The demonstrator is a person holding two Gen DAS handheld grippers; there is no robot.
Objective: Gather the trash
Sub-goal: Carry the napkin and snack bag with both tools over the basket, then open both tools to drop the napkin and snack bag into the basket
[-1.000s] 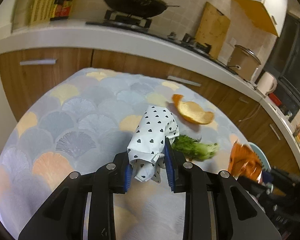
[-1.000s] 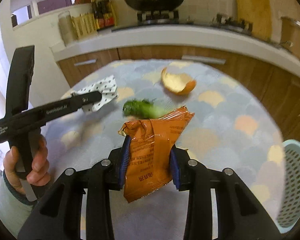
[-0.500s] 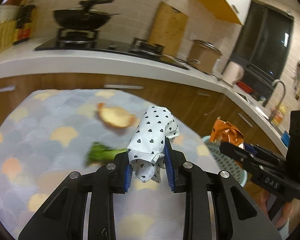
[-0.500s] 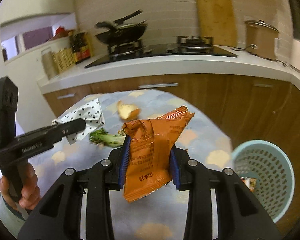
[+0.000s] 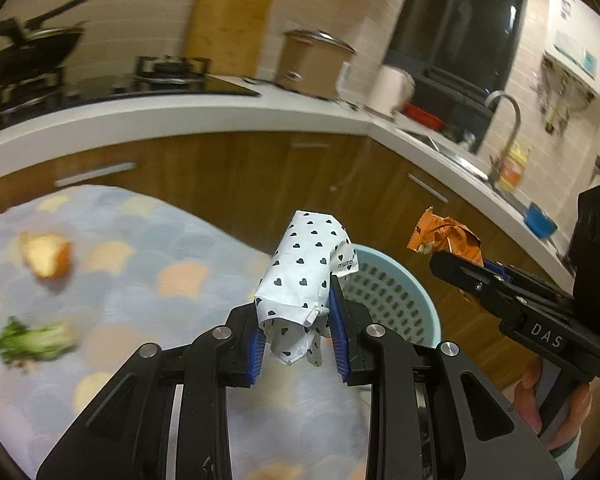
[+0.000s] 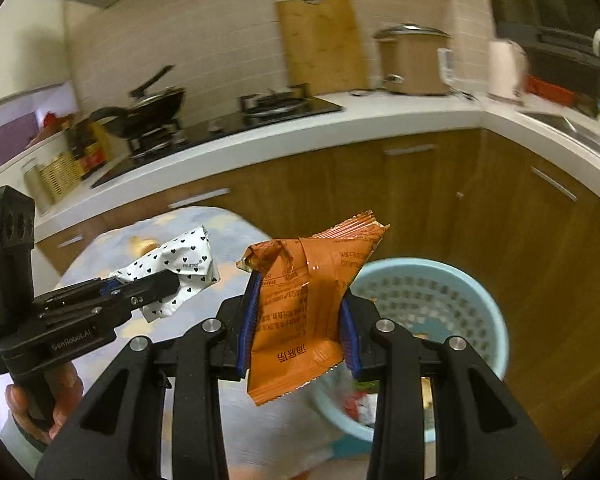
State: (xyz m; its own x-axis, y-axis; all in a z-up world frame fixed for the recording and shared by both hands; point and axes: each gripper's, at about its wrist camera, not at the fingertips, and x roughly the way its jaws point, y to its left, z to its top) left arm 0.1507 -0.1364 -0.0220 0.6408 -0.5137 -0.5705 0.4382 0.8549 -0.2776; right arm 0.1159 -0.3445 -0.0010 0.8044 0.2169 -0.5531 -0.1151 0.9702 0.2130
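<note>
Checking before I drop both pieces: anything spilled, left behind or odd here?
Two scraps remain on the table: an orange peel and a green vegetable stalk. Nothing looks spilled; the basket stands upright.

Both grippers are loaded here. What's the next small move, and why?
Probably carry both a little further over the bin before letting go. The right gripper pinches the orange wrapper, the left gripper the heart-print paper, and the bin's opening lies just ahead of them, not yet underneath.

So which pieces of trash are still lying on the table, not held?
The orange peel and the green vegetable scrap. They lie loose on the table, while the heart-print wrapper and orange snack bag are clamped in grippers.
</note>
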